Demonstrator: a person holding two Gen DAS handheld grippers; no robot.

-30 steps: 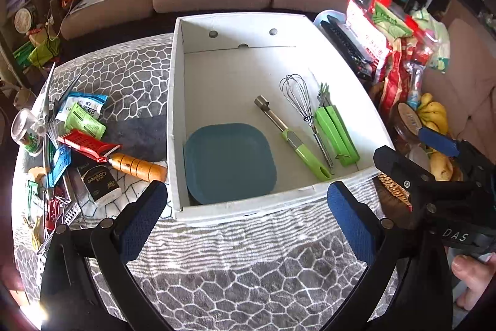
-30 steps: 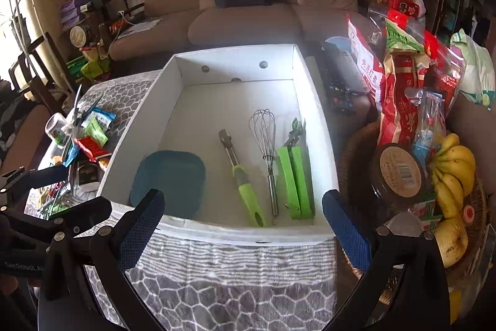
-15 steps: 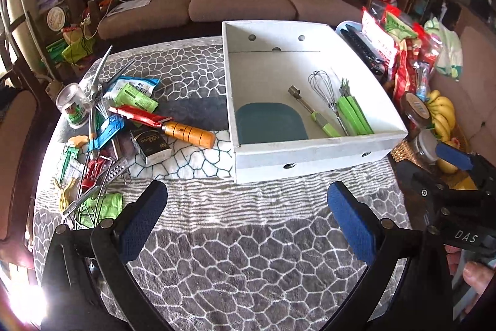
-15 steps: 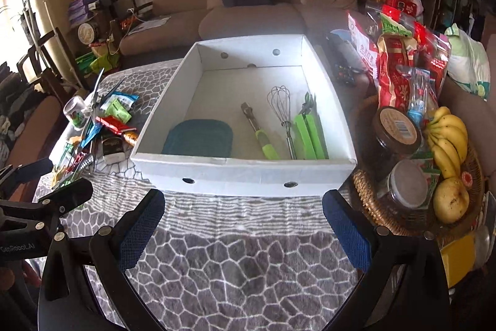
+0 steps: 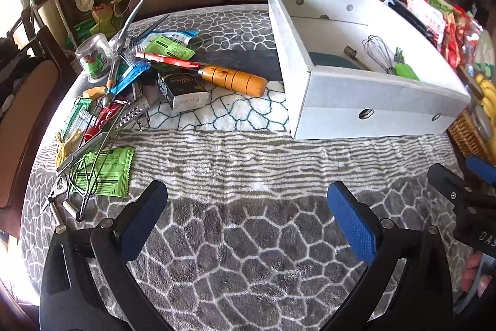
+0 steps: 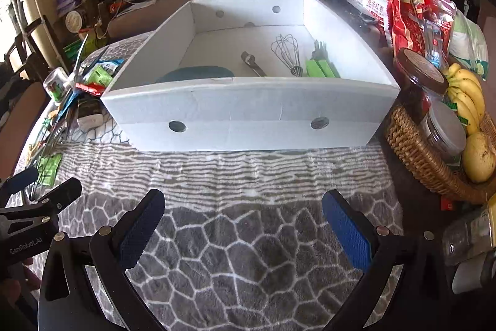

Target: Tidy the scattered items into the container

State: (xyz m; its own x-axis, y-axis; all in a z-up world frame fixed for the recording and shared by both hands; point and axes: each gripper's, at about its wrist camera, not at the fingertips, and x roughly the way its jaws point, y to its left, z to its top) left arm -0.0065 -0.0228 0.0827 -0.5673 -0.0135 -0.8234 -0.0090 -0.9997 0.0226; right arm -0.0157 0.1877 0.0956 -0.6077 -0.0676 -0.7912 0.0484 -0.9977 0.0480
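White box (image 5: 372, 101) sits far right on the patterned cloth (image 5: 248, 238); both cameras have pulled back from over it since a second ago, so a drop looks finished. Inside: blue plate (image 6: 195, 73), whisk (image 6: 286, 53), green tools. Scattered pile (image 5: 124, 89) lies far left, wooden-handled tool (image 5: 232, 78) nearest the box. Left gripper (image 5: 248, 213) and right gripper (image 6: 243, 217) both wide open, empty. Next pick likely from the pile.

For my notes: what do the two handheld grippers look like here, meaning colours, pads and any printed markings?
Both are black plastic two-finger tools with silver screws at the joints. The left gripper and the right gripper each have fingers faced with textured blue pads. White lettering shows on the bodies: "DAS" on the right one seen from the left camera, "GenRobot.AI" on the left one seen from the right camera. No cables or sleeves are visible.
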